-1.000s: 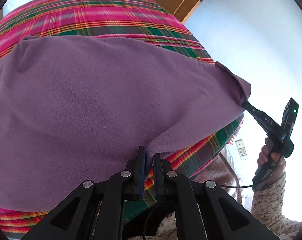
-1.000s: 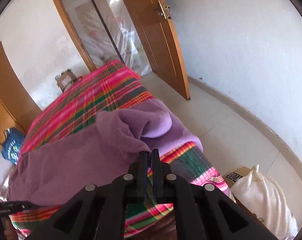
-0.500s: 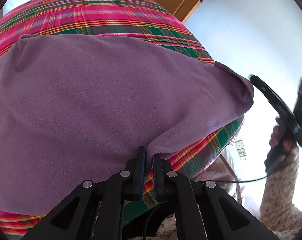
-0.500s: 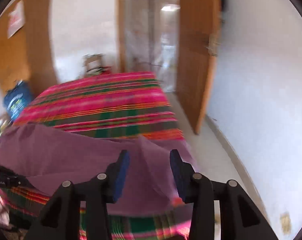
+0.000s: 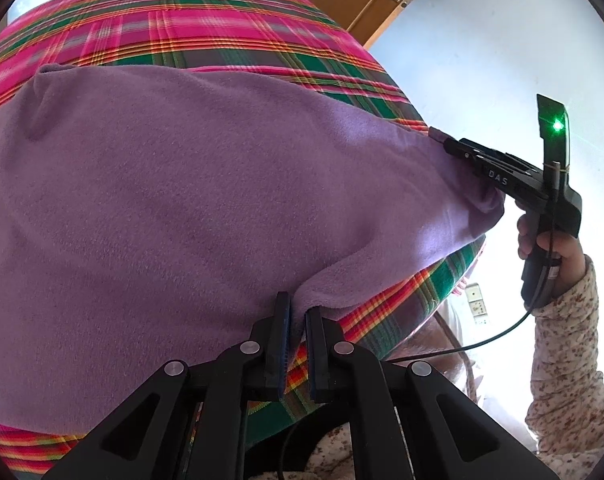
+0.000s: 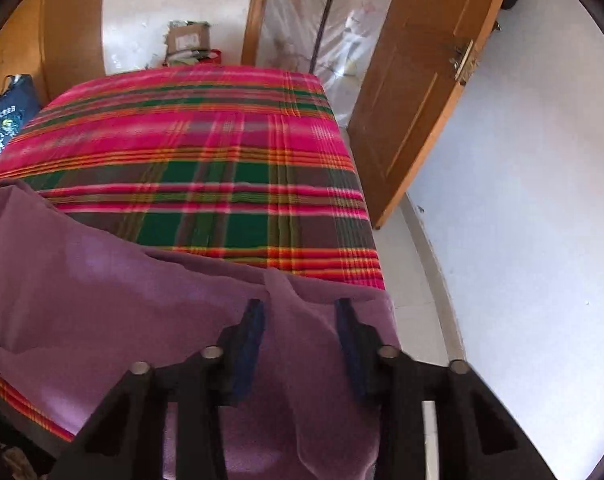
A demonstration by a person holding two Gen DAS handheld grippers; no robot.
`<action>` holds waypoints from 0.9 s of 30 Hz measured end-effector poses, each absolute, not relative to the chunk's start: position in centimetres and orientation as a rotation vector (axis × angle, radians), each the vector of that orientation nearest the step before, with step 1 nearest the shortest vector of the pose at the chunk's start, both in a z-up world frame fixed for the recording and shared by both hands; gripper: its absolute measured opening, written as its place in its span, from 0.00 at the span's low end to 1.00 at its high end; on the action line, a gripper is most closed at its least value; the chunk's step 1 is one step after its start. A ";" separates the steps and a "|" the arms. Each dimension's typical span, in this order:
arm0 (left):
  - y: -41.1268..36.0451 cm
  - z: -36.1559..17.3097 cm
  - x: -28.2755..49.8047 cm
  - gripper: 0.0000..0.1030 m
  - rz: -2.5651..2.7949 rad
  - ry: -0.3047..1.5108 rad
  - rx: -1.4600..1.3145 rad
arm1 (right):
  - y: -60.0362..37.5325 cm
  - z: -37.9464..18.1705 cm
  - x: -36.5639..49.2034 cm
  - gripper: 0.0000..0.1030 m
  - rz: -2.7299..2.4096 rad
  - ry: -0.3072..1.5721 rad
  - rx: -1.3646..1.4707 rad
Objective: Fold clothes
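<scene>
The garment (image 5: 206,208), a purple fleece, lies spread across the near end of the bed, on the plaid blanket (image 5: 190,24).

Left wrist view: the left gripper (image 5: 296,320) has its jaws narrow, clamped on a raised fold at the garment's near hem. This view alone shows the garment's full spread and the right gripper (image 5: 456,148) from outside, at the garment's far right corner, its tips at the cloth edge. Whether those tips pinch the cloth cannot be told from here. A hand (image 5: 550,244) in a floral sleeve (image 5: 570,352) holds its grip, and a green light (image 5: 557,125) shows on its upright part. A wall socket (image 5: 476,298) appears low beside the bed.

Right wrist view: the right gripper (image 6: 300,320) has its jaws part open, having just been closing. A ridge of the garment (image 6: 114,300) runs up between the blue pads (image 6: 252,332) without touching either, so nothing is gripped. Only this view shows the far half of the bed, the open wooden door (image 6: 418,92) to the right of the bed, a cardboard box (image 6: 188,38) past the bed's far end, and a blue bag (image 6: 4,120) to the bed's left.
</scene>
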State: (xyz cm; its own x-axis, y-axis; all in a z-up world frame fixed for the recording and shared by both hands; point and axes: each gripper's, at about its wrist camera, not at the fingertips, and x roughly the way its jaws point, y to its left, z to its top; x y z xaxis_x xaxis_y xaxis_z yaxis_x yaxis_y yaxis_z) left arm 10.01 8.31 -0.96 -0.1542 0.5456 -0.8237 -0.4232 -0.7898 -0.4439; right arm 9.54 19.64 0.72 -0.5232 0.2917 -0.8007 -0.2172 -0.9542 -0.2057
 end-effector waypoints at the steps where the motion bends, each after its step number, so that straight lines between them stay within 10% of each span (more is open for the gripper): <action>1: 8.3 -0.9 10.0 0.06 1.993 -0.142 -1.490 | 19.7 0.7 9.5 0.23 2.498 -0.122 -1.343; 7: 8.6 -0.8 10.0 0.06 2.002 -0.132 -1.493 | 19.9 0.5 9.6 0.07 2.498 -0.141 -1.335; 27: 8.9 0.9 9.8 0.06 2.062 -0.128 -1.459 | 27.8 6.9 12.9 0.03 2.499 0.108 -0.898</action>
State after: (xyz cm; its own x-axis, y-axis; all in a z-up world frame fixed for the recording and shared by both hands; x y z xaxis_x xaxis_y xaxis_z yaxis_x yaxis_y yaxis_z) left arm 9.83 8.91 0.92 -0.2133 0.5220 -0.8259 -0.4159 -0.8134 -0.4067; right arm 12.93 27.76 6.91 -0.6700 0.4112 -0.6180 -0.4632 -0.8822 -0.0848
